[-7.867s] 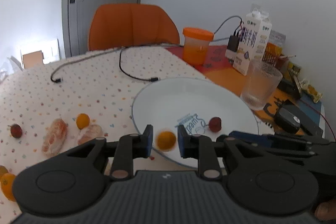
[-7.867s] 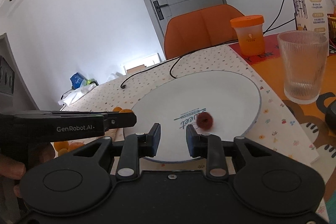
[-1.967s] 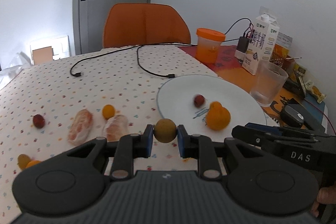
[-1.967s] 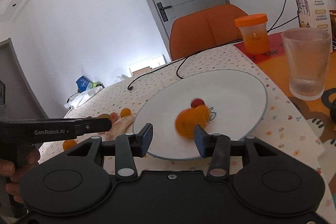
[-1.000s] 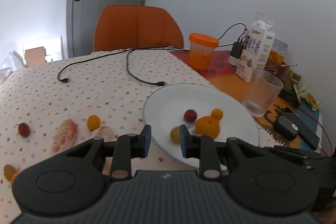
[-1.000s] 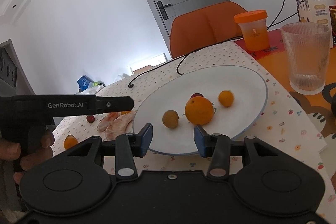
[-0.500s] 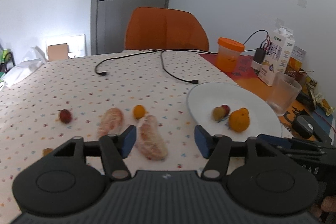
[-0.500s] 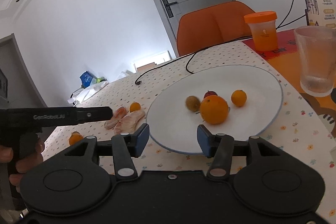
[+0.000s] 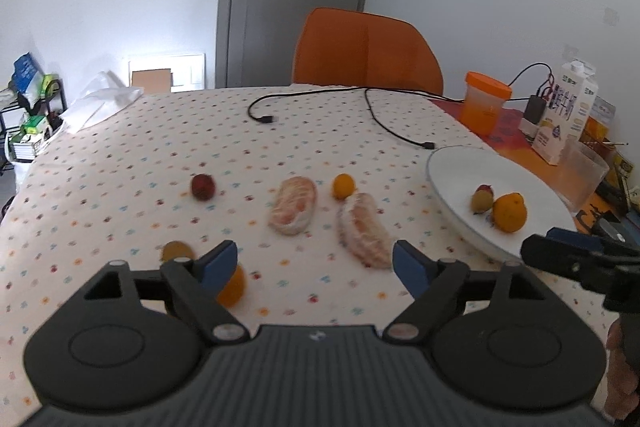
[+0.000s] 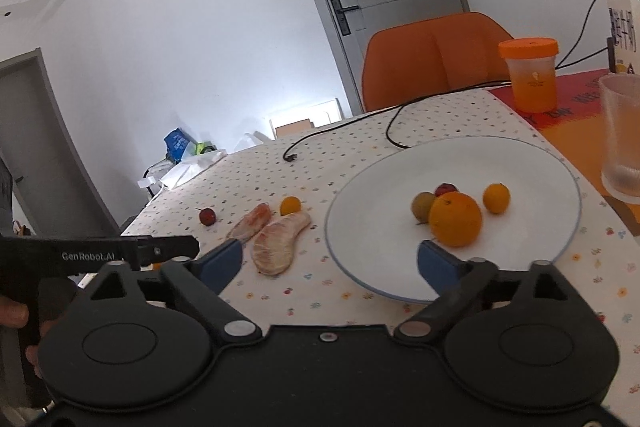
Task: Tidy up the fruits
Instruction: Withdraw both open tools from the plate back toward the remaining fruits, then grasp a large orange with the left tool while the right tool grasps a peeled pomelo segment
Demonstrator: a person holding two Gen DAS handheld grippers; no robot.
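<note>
On the dotted tablecloth (image 9: 120, 155) the fruit lies in two groups. Loose on the cloth, seen from the left wrist, are a dark red cherry-like fruit (image 9: 203, 186), a small orange kumquat (image 9: 344, 186), and two peeled citrus segments: one (image 9: 293, 204) to the left of the kumquat, the other (image 9: 364, 229) just below it and nearest the white plate (image 9: 452, 163). Closer to the camera sit a brownish-yellow small fruit (image 9: 176, 250) and an orange fruit (image 9: 231, 285) partly hidden behind the left finger of the left gripper (image 9: 316, 265). That gripper hovers above the cloth with its blue-padded fingers spread wide and nothing between them.

From the right wrist view, the plate (image 10: 520, 155) holds a large orange (image 10: 455, 219), an olive-brown small fruit (image 10: 423, 205) touching its left side, a red fruit (image 10: 446, 189) just behind, and a small kumquat (image 10: 496, 198) slightly apart to the right. The right gripper (image 10: 330, 261) is likewise wide open and empty, its right finger over the plate's near rim, its left finger over the cloth beside a segment (image 10: 280, 241).

Farther back stand an orange-lidded cup (image 10: 530, 79), a ribbed glass (image 10: 622, 131), a milk carton (image 9: 566, 111), a black cable (image 9: 380, 115) and an orange chair (image 9: 366, 55)
</note>
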